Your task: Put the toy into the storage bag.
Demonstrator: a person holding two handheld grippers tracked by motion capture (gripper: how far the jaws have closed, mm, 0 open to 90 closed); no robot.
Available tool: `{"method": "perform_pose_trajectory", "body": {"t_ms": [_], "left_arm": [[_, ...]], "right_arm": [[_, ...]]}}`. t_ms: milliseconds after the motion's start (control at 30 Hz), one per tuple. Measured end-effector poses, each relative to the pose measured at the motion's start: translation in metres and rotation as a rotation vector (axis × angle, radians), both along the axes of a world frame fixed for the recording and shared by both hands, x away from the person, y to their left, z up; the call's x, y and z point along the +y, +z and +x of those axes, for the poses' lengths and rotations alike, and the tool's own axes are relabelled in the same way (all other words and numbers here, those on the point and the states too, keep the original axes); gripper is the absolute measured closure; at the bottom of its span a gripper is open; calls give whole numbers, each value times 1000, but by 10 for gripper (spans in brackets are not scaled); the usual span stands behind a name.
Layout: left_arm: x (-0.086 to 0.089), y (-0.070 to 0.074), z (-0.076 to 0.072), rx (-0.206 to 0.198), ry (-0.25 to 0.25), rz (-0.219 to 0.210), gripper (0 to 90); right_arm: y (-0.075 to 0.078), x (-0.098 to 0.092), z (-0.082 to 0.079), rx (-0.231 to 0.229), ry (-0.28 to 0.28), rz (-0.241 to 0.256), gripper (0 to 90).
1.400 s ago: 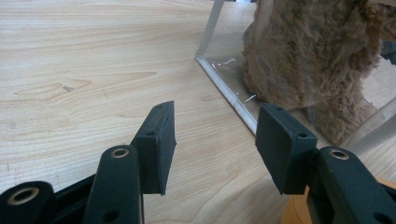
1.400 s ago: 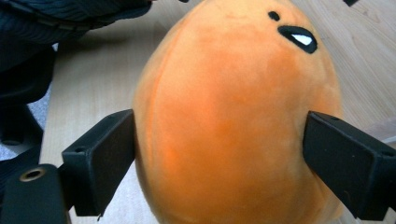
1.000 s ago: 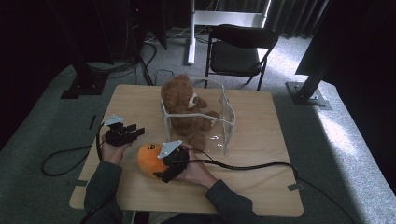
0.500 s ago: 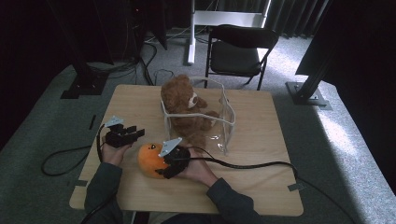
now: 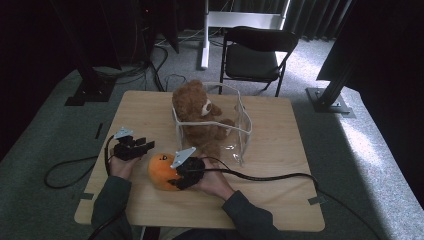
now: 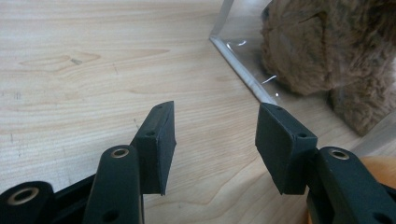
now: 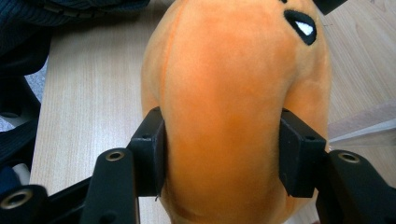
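Two plush toys are in play, and only one sits in the clear box (image 5: 240, 122): the brown teddy bear (image 5: 197, 112) is seated inside it, head above the rim. The orange plush (image 5: 161, 171) is outside, on the worktop (image 5: 280, 190) just off the box's near-left corner, so by my reading the job is roughly half done, with the grasp made and the lift and placement into the box left to do (assuming the box is the goal, which the bear suggests). Right claw (image 7: 222, 149) pinches the orange plush across its middle; both pads bear on the fabric, one per flank, and the body bulges a little between them, so it reads as soft and squashy. Left claw (image 6: 212, 142) is spread, nothing between its pads, held low over bare wood beside the box's left wall and just on the far side of the orange plush. Orange plush: rounded, egg-like, short smooth pile, a seam down one side, a black-and-white embroidered eye near its far end in the right gripper view. Its underside appears to rest on the worktop, though I cannot tell whether it is slightly raised. Box space beside the bear looks tight.
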State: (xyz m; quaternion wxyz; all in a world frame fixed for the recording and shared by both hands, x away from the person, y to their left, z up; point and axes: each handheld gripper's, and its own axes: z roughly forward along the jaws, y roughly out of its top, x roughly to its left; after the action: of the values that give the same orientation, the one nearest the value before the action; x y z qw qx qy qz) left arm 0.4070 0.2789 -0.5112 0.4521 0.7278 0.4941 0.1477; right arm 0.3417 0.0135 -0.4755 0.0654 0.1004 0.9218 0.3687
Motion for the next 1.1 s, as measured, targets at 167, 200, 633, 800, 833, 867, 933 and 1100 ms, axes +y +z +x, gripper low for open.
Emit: {"method": "perform_pose_trajectory", "body": {"t_ms": [167, 200, 633, 800, 833, 867, 933, 1100], "left_arm": [[1, -5, 1, 7, 3, 8, 484], [2, -6, 1, 8, 2, 11, 484], [4, -10, 1, 18, 16, -1, 484], [3, -10, 1, 17, 16, 2, 484], [3, -10, 1, 17, 15, 4, 484], [3, -10, 1, 18, 14, 4, 484], [3, -10, 1, 19, 12, 6, 484], [1, -11, 1, 23, 9, 12, 484]], "right_arm": [[1, -1, -2, -19, 5, 6, 467], [1, -1, -2, -21, 9, 7, 470], [8, -6, -7, -43, 30, 44, 538], [11, -8, -9, -50, 31, 59, 551], [12, -9, -9, -52, 29, 64, 552], [12, -9, -9, -55, 31, 68, 552], [14, -12, -8, -46, 29, 85, 552], [18, -22, -5, -46, 5, 107, 552]]}}
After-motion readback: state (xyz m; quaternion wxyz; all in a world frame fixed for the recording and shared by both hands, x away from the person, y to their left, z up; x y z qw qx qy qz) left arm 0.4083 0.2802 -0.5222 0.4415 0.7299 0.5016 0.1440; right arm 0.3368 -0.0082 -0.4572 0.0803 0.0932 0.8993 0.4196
